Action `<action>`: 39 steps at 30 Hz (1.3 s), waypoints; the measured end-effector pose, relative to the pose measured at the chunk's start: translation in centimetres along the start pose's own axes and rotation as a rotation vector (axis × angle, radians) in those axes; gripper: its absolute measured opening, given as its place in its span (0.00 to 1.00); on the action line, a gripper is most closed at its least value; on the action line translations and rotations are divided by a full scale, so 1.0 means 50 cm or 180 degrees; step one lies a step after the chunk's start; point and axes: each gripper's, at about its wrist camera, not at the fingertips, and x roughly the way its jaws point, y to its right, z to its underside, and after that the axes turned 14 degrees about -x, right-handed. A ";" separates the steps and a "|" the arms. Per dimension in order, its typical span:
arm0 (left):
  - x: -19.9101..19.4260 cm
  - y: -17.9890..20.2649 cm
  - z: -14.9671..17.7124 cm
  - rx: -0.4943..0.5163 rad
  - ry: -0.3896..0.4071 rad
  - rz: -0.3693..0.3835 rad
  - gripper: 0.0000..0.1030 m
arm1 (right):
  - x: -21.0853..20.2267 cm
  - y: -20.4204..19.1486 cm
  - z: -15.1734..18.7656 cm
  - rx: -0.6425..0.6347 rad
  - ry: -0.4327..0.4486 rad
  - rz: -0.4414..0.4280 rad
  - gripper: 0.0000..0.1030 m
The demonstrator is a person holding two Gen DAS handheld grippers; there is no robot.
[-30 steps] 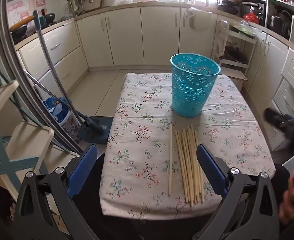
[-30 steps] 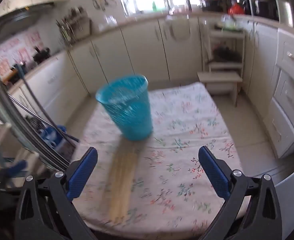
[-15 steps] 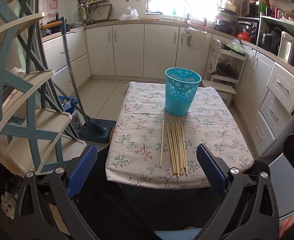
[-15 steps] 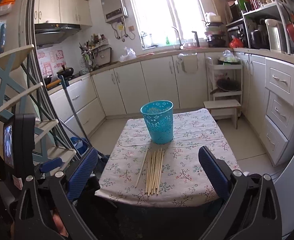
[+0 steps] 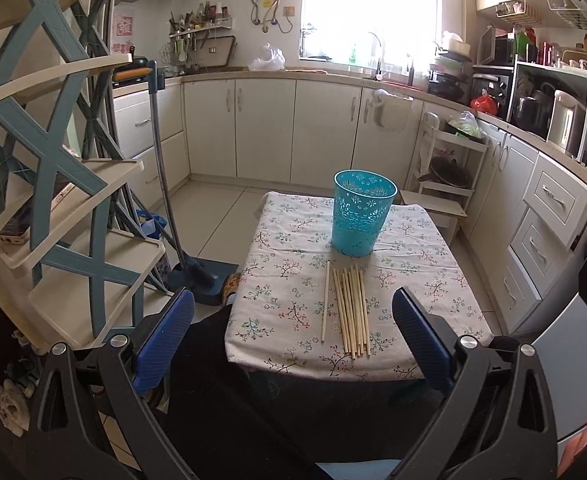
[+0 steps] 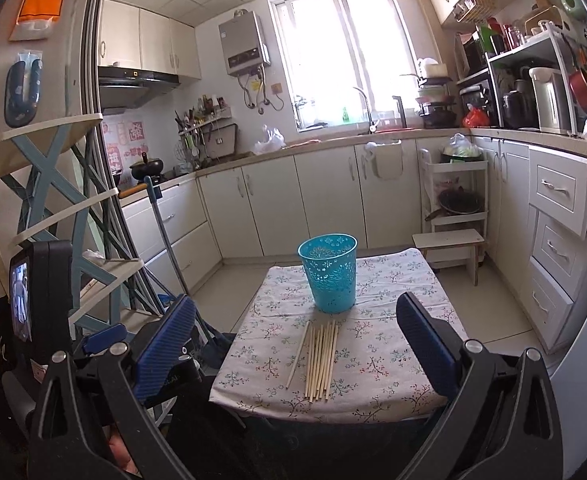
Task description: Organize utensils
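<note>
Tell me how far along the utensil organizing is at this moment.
Nothing looks done yet. All the chopsticks lie flat on the tablecloth, one a little apart on the left, just in front of the blue basket, and none can be seen standing in it. Nothing is in hand: the left gripper and right gripper are both open, back from the table. Every chopstick is left to move.

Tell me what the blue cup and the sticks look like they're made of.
Blue cup: looks like plastic, uniform turquoise with a moulded cut-out flower pattern. Sticks: probably wood or bamboo, pale tan and matte; the grain is too fine to tell.
</note>
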 end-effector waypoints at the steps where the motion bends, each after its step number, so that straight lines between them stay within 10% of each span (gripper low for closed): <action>1: -0.004 -0.002 0.000 -0.0002 0.0014 0.0000 0.92 | -0.003 -0.001 0.000 -0.0004 0.0008 -0.0006 0.94; 39: -0.035 0.000 -0.011 -0.0025 0.0132 -0.0007 0.92 | -0.031 -0.019 0.001 -0.0074 0.0150 -0.0101 0.94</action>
